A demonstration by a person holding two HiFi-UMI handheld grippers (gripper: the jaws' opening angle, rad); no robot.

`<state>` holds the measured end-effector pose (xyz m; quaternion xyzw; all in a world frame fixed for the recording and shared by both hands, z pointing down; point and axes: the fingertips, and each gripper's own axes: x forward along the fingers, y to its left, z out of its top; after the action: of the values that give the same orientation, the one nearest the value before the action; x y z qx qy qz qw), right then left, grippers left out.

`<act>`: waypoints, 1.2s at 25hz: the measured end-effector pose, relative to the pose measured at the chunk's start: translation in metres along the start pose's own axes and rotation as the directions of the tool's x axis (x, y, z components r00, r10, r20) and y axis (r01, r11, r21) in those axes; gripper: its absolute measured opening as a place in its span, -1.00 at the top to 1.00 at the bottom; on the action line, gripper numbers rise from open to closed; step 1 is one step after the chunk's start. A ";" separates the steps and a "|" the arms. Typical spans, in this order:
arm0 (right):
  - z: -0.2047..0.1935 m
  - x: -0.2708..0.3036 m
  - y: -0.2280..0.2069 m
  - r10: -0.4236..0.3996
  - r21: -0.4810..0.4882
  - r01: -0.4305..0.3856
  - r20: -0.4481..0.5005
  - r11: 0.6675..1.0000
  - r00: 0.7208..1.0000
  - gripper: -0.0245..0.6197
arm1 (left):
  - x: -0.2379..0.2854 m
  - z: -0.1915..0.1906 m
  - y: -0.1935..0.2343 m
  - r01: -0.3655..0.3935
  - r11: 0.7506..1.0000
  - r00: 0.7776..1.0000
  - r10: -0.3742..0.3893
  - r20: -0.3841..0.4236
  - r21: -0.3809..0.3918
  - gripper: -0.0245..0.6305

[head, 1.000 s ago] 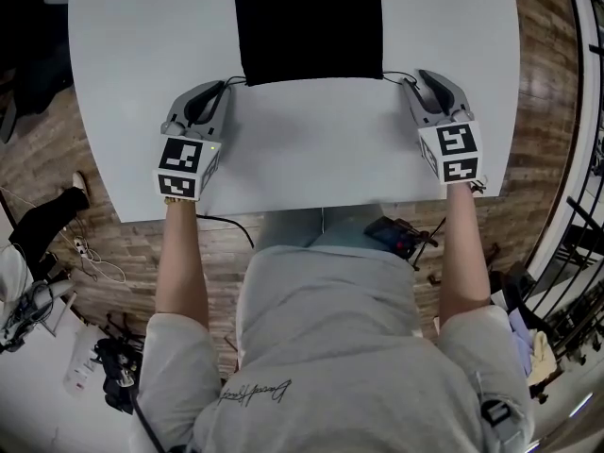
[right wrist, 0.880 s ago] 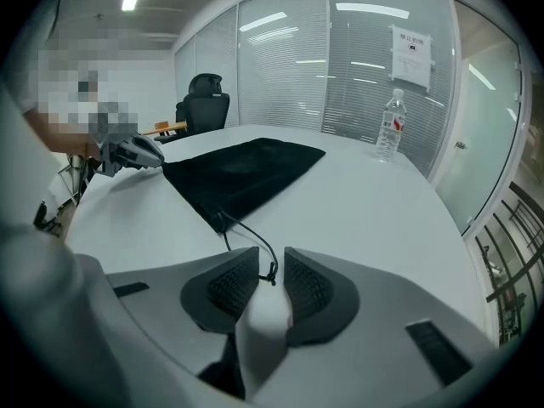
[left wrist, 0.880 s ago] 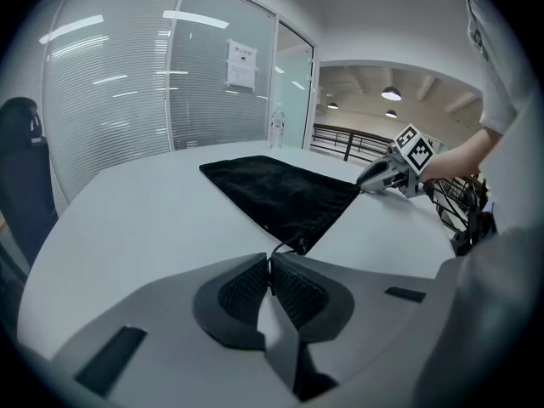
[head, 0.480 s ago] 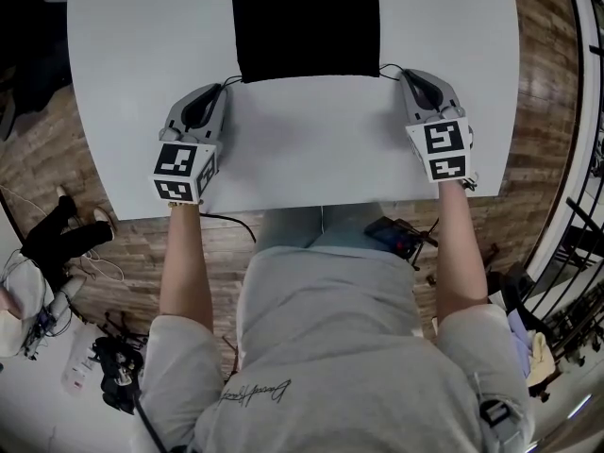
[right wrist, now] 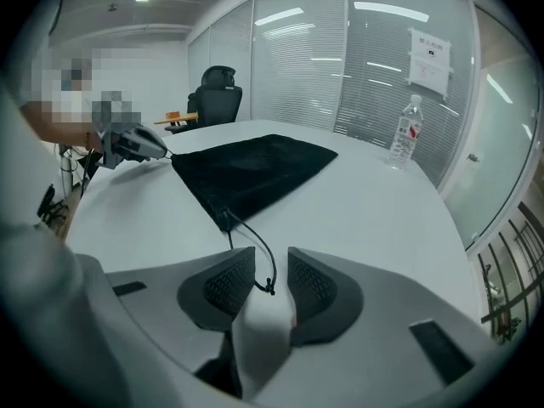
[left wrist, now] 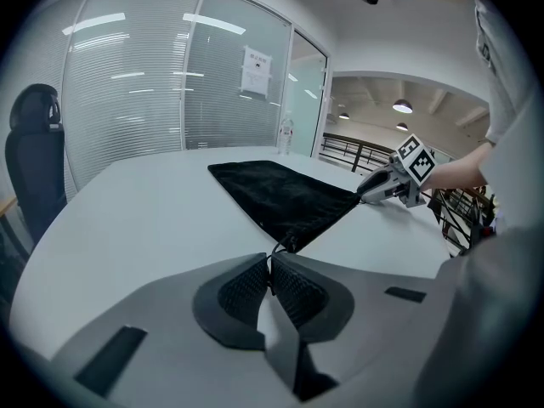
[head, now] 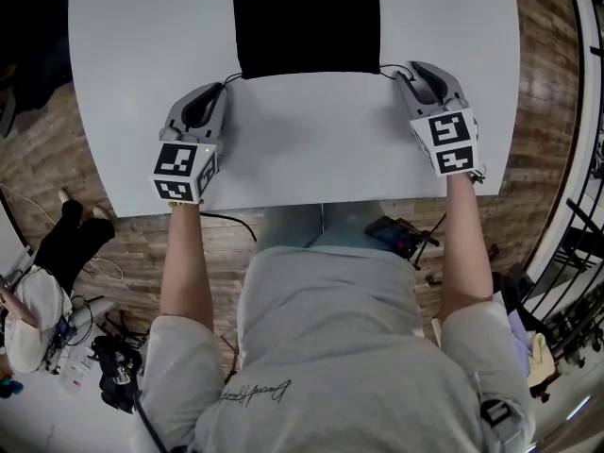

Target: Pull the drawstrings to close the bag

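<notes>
Bag (head: 305,22) lies flat, mouth ungathered, on the bench (head: 311,144) beyond both grippers; left gripper (head: 224,87) jaws pinch the left drawstring (left wrist: 280,248), right gripper (head: 400,72) jaws are opening around the right drawstring (right wrist: 265,246), so pulling remains.

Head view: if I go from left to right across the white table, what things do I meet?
left gripper, shut on the left drawstring → black bag → right gripper, its jaws opening with the right drawstring lying loose between them
</notes>
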<state>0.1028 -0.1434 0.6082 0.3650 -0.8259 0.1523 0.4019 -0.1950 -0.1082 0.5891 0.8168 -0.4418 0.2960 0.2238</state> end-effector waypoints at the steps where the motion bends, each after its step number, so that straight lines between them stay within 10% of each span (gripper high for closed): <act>1: 0.000 0.001 0.001 0.016 -0.008 -0.016 -0.008 1.000 1.000 0.50 | 0.000 0.000 0.000 0.001 1.000 1.000 -0.001 -0.001 0.001 0.84; 10: -0.002 0.001 0.007 0.083 0.015 -0.083 -0.012 0.996 0.996 0.70 | -0.001 -0.002 -0.005 0.000 1.000 1.000 0.000 0.002 -0.013 0.83; 30: 0.004 -0.026 -0.019 -0.233 -0.003 0.234 0.064 0.972 0.970 0.85 | -0.019 0.002 -0.009 -0.090 0.996 0.995 0.091 0.048 -0.030 0.84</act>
<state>0.1250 -0.1460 0.5852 0.4622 -0.7903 0.0880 0.3925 -0.1951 -0.0939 0.5733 0.7998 -0.4878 0.2793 0.2104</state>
